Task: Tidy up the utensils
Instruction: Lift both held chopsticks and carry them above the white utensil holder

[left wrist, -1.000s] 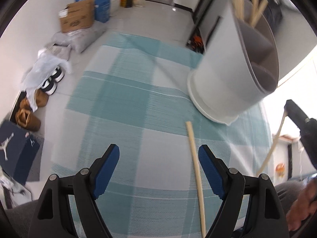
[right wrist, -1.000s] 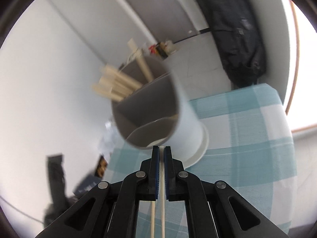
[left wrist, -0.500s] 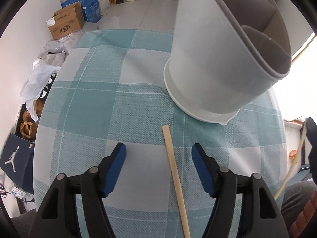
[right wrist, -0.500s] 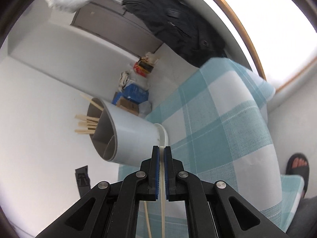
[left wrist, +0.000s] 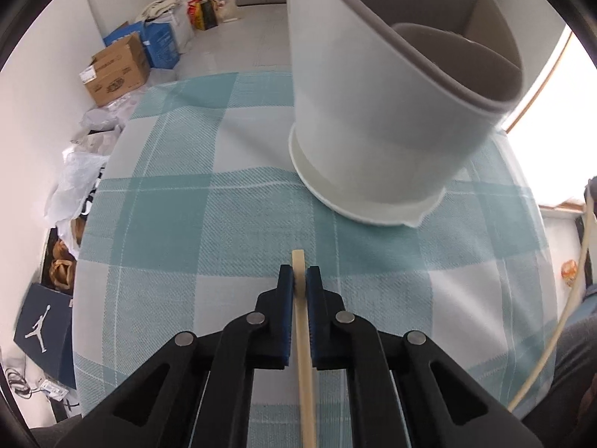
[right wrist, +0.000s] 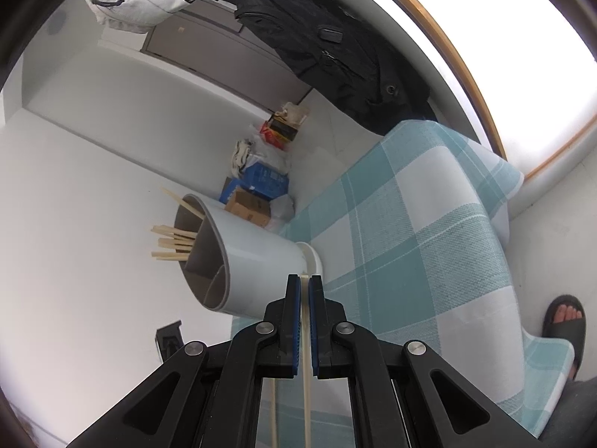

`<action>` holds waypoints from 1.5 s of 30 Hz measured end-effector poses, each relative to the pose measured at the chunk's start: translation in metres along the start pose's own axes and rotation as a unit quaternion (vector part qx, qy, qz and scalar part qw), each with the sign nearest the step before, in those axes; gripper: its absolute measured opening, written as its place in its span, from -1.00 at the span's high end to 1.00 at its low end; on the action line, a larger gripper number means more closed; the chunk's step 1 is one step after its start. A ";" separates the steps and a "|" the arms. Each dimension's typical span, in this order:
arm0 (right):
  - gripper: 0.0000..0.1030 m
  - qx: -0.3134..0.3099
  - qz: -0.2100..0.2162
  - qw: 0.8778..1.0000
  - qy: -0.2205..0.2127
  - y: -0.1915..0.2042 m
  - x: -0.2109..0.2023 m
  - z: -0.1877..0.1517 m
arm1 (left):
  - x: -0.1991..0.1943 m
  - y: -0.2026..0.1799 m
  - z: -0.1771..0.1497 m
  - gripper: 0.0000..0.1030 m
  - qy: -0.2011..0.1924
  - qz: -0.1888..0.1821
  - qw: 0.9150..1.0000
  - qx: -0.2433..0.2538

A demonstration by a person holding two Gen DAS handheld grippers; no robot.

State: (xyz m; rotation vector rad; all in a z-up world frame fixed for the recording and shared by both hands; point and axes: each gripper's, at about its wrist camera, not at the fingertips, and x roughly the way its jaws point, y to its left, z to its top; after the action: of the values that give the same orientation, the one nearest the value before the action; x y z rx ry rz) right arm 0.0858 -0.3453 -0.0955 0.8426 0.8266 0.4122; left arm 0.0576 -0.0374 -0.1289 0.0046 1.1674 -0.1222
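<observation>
The tablecloth [left wrist: 209, 224] over the counter is woven cloth with a coarse, visible weave, matt, in teal and white checks. The utensil holder [left wrist: 373, 112] looks like smooth plastic, white outside with a faint sheen and matt grey inside. The chopstick [left wrist: 303, 321] in the left gripper [left wrist: 298, 280] is pale, matt wood; the chopsticks [right wrist: 171, 242] standing in the holder look the same. Both grippers are matt black plastic with bright metal rivets and blue, rubbery-looking pads [right wrist: 294, 298]. On the floor, the cardboard box [left wrist: 115, 71] is dull brown paperboard.
</observation>
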 end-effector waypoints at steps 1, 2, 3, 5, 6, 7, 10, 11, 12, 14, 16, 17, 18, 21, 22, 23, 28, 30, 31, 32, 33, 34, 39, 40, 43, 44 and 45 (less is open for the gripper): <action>0.93 -0.003 0.000 1.000 0.000 0.001 0.001 0.000 | 0.000 0.000 -0.001 0.95 0.003 -0.013 1.000 0.004; 0.93 -0.006 -0.001 1.000 0.000 0.002 0.001 0.000 | -0.001 0.000 -0.002 0.95 0.007 -0.021 1.000 0.011; 0.93 -0.008 0.000 1.000 0.001 0.003 0.002 -0.001 | -0.002 -0.002 -0.002 0.95 0.010 -0.023 1.000 0.017; 0.93 -0.010 -0.001 1.000 0.001 0.004 0.003 -0.002 | -0.002 -0.003 -0.002 0.94 0.013 -0.024 0.999 0.024; 0.93 -0.009 -0.002 1.000 0.002 0.004 0.004 -0.002 | -0.002 -0.004 -0.001 0.93 0.015 -0.022 0.999 0.026; 0.93 -0.009 -0.002 1.000 0.002 0.004 0.004 -0.002 | -0.001 -0.006 0.001 0.93 0.020 -0.018 0.999 0.026; 0.93 -0.011 -0.005 1.000 0.001 0.005 0.003 -0.003 | 0.001 -0.012 0.007 0.91 0.039 0.000 0.999 0.030; 0.93 -0.012 -0.006 1.000 0.000 0.005 0.003 -0.003 | 0.002 -0.014 0.009 0.88 0.043 0.005 0.999 0.033; 0.93 -0.014 -0.007 1.000 0.000 0.005 0.002 -0.003 | 0.003 -0.015 0.010 0.87 0.045 0.008 0.998 0.034; 0.93 -0.019 -0.011 1.000 -0.002 0.007 0.001 -0.003 | 0.005 -0.014 0.011 0.87 0.049 0.012 0.998 0.041; 0.93 -0.022 -0.013 1.000 -0.003 0.008 -0.001 -0.004 | 0.004 -0.013 0.008 0.87 0.049 0.010 0.998 0.045; 0.93 -0.025 -0.013 1.000 -0.004 0.009 -0.001 -0.005 | 0.005 -0.013 0.008 0.87 0.047 0.008 0.998 0.047; 0.93 -0.029 -0.015 0.999 -0.006 0.010 -0.002 -0.005 | 0.004 -0.013 0.008 0.89 0.046 0.007 0.998 0.048; 0.93 -0.045 -0.022 0.999 -0.010 0.015 -0.004 -0.008 | 0.002 -0.014 0.007 0.95 0.039 -0.012 0.998 0.049; 0.93 -0.049 -0.024 0.998 -0.012 0.016 -0.005 -0.008 | 0.000 -0.014 0.007 0.95 0.033 -0.013 0.998 0.049; 0.93 -0.057 -0.026 0.998 -0.014 0.019 -0.005 -0.009 | -0.004 -0.014 0.007 0.95 0.020 -0.014 0.999 0.048; 0.93 -0.096 -0.032 0.994 -0.029 0.033 -0.006 -0.016 | -0.035 -0.008 0.005 0.95 -0.052 -0.025 0.998 0.028; 0.93 -0.114 -0.035 0.992 -0.034 0.041 -0.005 -0.020 | -0.053 -0.006 0.001 0.95 -0.087 -0.037 0.995 0.008; 0.93 -0.124 -0.034 0.991 -0.034 0.045 -0.003 -0.022 | -0.060 -0.003 0.000 0.95 -0.103 -0.041 0.994 0.001; 0.93 -0.134 -0.035 0.990 -0.036 0.049 -0.002 -0.024 | -0.068 0.001 -0.001 0.95 -0.121 -0.047 0.991 -0.006; 0.93 -0.148 -0.038 0.987 -0.038 0.054 -0.001 -0.027 | -0.073 0.000 -0.003 0.95 -0.135 -0.050 0.990 -0.011; 0.93 -0.162 -0.038 0.985 -0.040 0.060 0.000 -0.030 | -0.080 0.002 -0.005 0.95 -0.151 -0.052 0.987 -0.017; 0.93 -0.216 -0.030 0.974 -0.058 0.089 -0.001 -0.040 | -0.096 0.007 -0.003 0.95 -0.196 -0.068 0.977 -0.047; 0.93 -0.225 -0.026 0.972 -0.061 0.095 -0.002 -0.042 | -0.097 0.009 -0.002 0.95 -0.202 -0.075 0.975 -0.054; 0.93 -0.248 -0.020 0.967 -0.064 0.110 -0.002 -0.045 | -0.105 0.014 0.000 0.95 -0.223 -0.087 0.968 -0.069; 0.93 -0.255 -0.019 0.965 -0.065 0.115 -0.003 -0.046 | -0.109 0.017 -0.001 0.95 -0.232 -0.085 0.966 -0.074; 0.93 -0.259 -0.015 0.964 -0.066 0.120 -0.004 -0.046 | -0.114 0.019 0.000 0.95 -0.244 -0.078 0.963 -0.081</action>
State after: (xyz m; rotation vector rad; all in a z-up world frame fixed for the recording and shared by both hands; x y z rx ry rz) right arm 0.0470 -0.2510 -0.0166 0.3649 0.5673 0.5101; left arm 0.0157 -0.0076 -0.0254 -0.2502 0.6805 -0.1559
